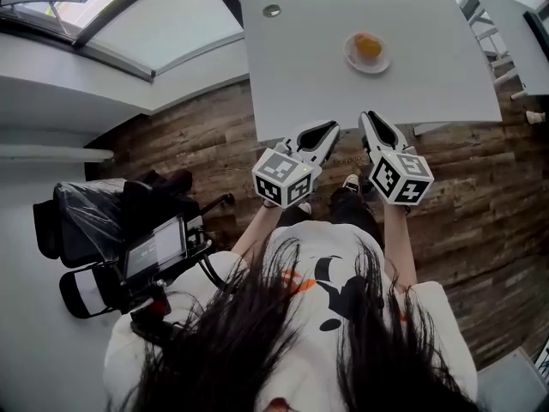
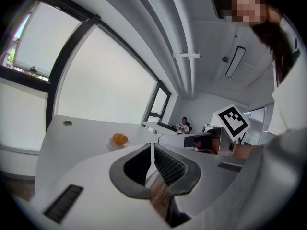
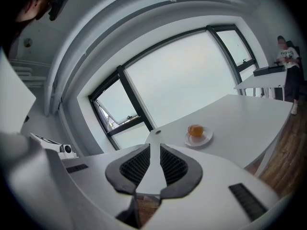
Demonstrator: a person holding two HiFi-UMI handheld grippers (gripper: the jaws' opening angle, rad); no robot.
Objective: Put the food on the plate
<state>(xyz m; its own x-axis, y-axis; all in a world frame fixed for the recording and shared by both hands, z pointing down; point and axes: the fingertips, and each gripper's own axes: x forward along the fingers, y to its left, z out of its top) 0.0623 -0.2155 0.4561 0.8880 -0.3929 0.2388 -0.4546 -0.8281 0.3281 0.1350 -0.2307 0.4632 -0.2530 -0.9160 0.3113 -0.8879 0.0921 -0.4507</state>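
Observation:
An orange piece of food (image 1: 368, 45) lies on a small white plate (image 1: 355, 61) on the white table (image 1: 309, 75). Both grippers hover side by side at the table's near edge, over the wooden floor, well short of the plate. My left gripper (image 1: 331, 127) is shut with nothing in it, and so is my right gripper (image 1: 369, 118). In the left gripper view the food (image 2: 119, 138) and plate (image 2: 111, 145) lie ahead and to the left of the closed tips (image 2: 152, 145). From the right gripper (image 3: 154, 145) the food (image 3: 195, 130) on its plate (image 3: 205, 139) sits ahead to the right.
A round grommet (image 1: 272, 10) sits at the table's far left corner. Black bags and a device with a screen (image 1: 153, 249) stand on the floor at the left. Another table (image 1: 515, 24) is at the right. Someone sits far back (image 2: 183, 124); another person stands by a desk (image 3: 287, 56).

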